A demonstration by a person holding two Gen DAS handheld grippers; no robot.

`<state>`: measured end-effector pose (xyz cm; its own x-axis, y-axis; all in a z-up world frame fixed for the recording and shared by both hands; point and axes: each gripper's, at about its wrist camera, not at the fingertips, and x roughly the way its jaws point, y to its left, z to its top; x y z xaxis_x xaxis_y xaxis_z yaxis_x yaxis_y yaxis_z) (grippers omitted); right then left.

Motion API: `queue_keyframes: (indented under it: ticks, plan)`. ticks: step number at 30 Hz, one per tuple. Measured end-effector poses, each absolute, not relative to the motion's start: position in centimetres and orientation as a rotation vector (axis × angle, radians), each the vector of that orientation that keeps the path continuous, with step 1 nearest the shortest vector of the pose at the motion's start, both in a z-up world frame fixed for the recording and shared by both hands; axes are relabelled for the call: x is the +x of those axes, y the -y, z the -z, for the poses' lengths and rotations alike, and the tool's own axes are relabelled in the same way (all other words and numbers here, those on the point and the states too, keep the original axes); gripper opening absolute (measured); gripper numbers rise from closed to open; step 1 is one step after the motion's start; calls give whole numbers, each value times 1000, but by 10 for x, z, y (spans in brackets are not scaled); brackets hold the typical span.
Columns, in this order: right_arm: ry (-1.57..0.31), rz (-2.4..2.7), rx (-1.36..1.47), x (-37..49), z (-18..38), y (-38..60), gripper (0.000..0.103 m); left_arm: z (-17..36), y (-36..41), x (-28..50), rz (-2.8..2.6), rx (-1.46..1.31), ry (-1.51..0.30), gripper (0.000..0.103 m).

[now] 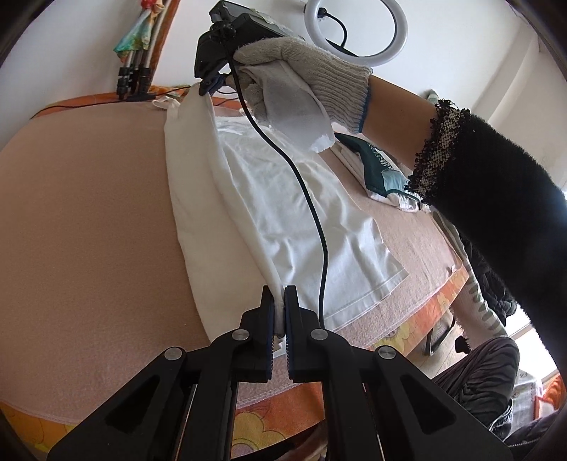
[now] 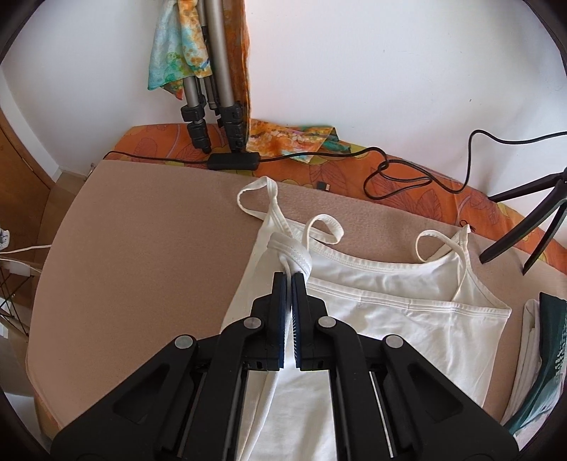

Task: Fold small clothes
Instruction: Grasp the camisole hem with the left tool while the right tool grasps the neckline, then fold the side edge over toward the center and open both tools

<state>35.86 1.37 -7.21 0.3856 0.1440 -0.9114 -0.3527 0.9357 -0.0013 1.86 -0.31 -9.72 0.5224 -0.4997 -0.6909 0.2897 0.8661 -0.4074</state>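
A white camisole top (image 1: 283,198) lies on a tan mat (image 1: 88,212), its left side lifted into a fold. My left gripper (image 1: 280,305) is shut on the hem corner of that lifted edge. My right gripper (image 2: 292,280) is shut on the top's upper left edge near a strap (image 2: 290,253). In the left wrist view the right gripper (image 1: 209,87) shows at the far end, held by a gloved hand (image 1: 301,74). The camisole's body (image 2: 407,312) and its straps (image 2: 439,244) lie flat to the right.
A folded pile with a dark green garment (image 1: 375,163) (image 2: 553,340) lies right of the top. Tripod legs (image 2: 212,117), a black cable (image 2: 400,177) and a stand (image 2: 524,227) sit at the mat's far edge. A ring light (image 1: 354,32) stands behind. An orange patterned sheet (image 1: 418,312) borders the mat.
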Motion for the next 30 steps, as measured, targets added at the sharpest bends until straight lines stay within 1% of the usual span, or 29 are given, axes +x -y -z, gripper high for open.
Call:
queue_keyframes:
  ticks: [8, 16, 17, 20, 21, 22, 23, 24, 25, 26, 30]
  plan:
    - [-1187, -262, -169, 360, 105, 32, 4, 116, 30, 25, 515, -221, -967, 4]
    - [-1213, -267, -181, 364, 132, 38, 4, 127, 49, 35, 531, -180, -1019, 4]
    - [-1216, -266, -176, 365, 134, 39, 4, 128, 51, 35, 529, -169, -1028, 5]
    - [-1220, -275, -151, 364, 135, 42, 4, 129, 52, 35, 523, -166, -1057, 14]
    - [-1221, -280, -152, 363, 133, 44, 6, 129, 52, 35, 519, -171, -1071, 26]
    - [-1219, -283, -152, 362, 131, 45, 14, 128, 52, 34, 512, -172, -1075, 34]
    - [-1211, -287, -148, 360, 127, 48, 29, 126, 51, 33, 515, -171, -1069, 34]
    - [-1198, -292, -137, 357, 121, 53, 38, 124, 51, 31, 516, -164, -1061, 34]
    - [-1178, -300, -121, 353, 113, 59, 50, 122, 50, 29, 516, -160, -1054, 34]
    - [-1159, -311, -104, 348, 105, 66, 54, 119, 48, 27, 518, -161, -1046, 34]
    - [-1122, -355, -67, 329, 70, 98, 54, 102, 44, 19, 524, -170, -985, 34]
